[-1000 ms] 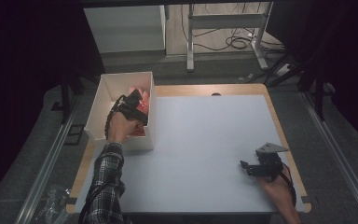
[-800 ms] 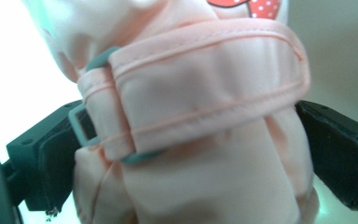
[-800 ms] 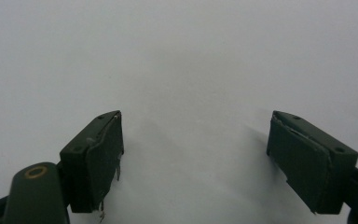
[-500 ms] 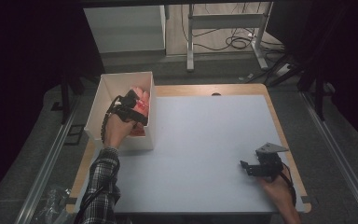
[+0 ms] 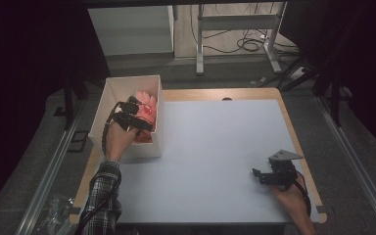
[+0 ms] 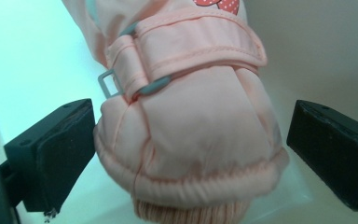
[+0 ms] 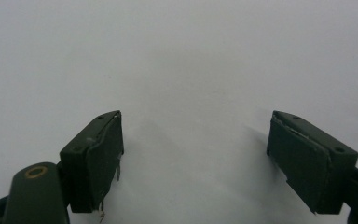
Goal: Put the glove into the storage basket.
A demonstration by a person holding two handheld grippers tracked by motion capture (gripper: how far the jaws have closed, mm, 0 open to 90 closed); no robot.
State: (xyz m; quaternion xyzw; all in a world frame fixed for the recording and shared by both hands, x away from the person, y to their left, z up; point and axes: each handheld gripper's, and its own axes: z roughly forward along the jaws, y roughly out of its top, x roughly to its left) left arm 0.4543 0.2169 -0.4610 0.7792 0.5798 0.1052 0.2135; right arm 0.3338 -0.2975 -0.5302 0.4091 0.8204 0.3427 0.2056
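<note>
Pink mitten [image 6: 186, 121]: padded, with a strap and grey buckle, lying inside the white box [image 5: 108, 98] at the table's left edge.
Left gripper [image 6: 189, 140]: reaching into the box, jaws spread wide either side of the mitten's cuff; left pad [image 6: 60, 154] touching the fabric, right pad standing apart from it.
Right gripper [image 7: 193, 154]: resting over the white table [image 5: 215, 147] near its right edge, jaws gaping, holding nothing.

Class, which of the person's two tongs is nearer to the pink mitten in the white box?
Left. The left tongs straddle the pink mitten inside the white box, jaws open; the right tongs sit far across the table.
</note>
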